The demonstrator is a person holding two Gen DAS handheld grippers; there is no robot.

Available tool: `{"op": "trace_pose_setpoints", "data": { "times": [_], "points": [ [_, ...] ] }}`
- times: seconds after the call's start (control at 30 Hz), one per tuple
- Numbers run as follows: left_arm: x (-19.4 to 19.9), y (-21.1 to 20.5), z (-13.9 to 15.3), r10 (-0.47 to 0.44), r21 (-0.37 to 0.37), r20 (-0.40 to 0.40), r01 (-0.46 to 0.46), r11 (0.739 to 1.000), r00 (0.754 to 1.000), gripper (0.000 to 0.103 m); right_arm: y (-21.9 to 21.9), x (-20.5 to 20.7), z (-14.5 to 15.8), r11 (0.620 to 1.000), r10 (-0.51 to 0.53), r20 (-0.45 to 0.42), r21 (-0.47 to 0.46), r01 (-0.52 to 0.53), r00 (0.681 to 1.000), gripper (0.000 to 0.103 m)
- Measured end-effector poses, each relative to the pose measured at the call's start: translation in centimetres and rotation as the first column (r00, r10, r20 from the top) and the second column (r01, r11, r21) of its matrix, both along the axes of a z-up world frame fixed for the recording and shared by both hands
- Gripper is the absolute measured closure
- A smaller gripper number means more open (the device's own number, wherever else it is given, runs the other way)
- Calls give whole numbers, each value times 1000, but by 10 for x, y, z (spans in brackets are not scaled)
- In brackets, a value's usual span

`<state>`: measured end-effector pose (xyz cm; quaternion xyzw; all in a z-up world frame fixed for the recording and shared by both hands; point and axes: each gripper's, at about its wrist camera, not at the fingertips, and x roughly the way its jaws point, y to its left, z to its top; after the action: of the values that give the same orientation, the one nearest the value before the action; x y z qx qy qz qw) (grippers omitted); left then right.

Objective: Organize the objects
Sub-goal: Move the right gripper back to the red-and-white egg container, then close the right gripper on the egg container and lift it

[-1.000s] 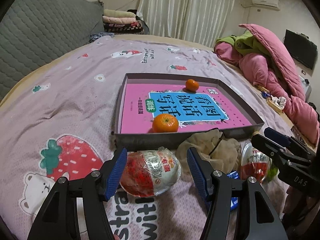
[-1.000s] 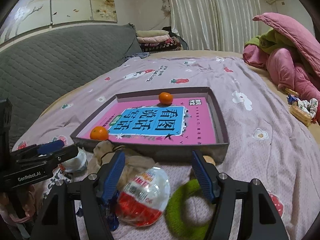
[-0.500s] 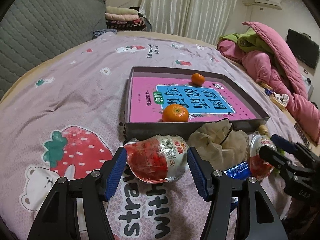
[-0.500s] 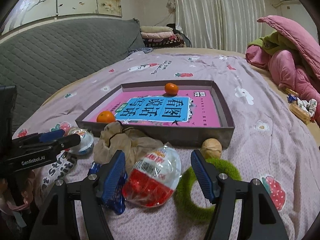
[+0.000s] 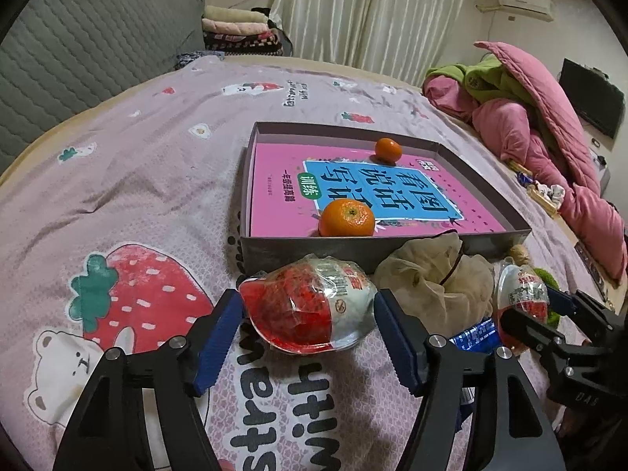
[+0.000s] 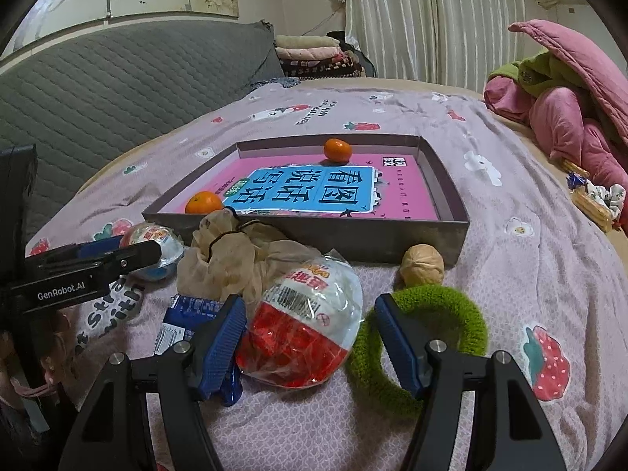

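A grey shallow box lies on the bed, holding a pink book and two oranges. My left gripper is open around a red-and-white wrapped egg toy; both pads stand at its sides, contact unclear. My right gripper is open around a second egg toy, which lies on the bedsheet. Between them lie a beige mesh scrunchie, a blue packet, a walnut and a green scrunchie.
The pink strawberry-print bedsheet covers the bed. A pink and green quilt pile lies at the right. A grey padded headboard is at the left, with folded blankets behind. Small items lie at the right edge.
Both grippers have pulled back toward the near edge and risen slightly. The left egg toy moved with the left gripper, away from the box wall. Jaw openings look the same.
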<state>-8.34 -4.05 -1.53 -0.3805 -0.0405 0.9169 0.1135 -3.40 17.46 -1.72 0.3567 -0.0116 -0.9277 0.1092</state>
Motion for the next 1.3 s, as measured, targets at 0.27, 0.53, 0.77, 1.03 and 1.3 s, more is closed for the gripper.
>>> {"op": "trace_pose_setpoints", "data": {
  "times": [0.27, 0.53, 0.77, 1.03, 1.3],
  "points": [
    [-7, 3, -4, -1, -9, 4, 1, 1000, 1000, 27, -8, -2, -4, 999, 21, -5, 43, -20, 1000, 35],
    [-17, 10, -17, -4, -38, 58, 6, 999, 998, 25, -16, -4, -9, 994, 43, -18, 101, -41, 999, 39],
    [-20, 9, -18, 3, -24, 58, -2, 1000, 998, 26, -15, -5, -9, 994, 57, -22, 90, -55, 998, 43],
    [-18, 8, -15, -10, 0, 63, 10, 1000, 998, 32, -11, -3, -4, 996, 57, -44, 72, -54, 997, 45],
    [-10, 6, -5, -19, 32, 19, 18, 999, 1000, 33, -8, -2, 1, 997, 49, -70, 61, -45, 996, 45]
  ]
}}
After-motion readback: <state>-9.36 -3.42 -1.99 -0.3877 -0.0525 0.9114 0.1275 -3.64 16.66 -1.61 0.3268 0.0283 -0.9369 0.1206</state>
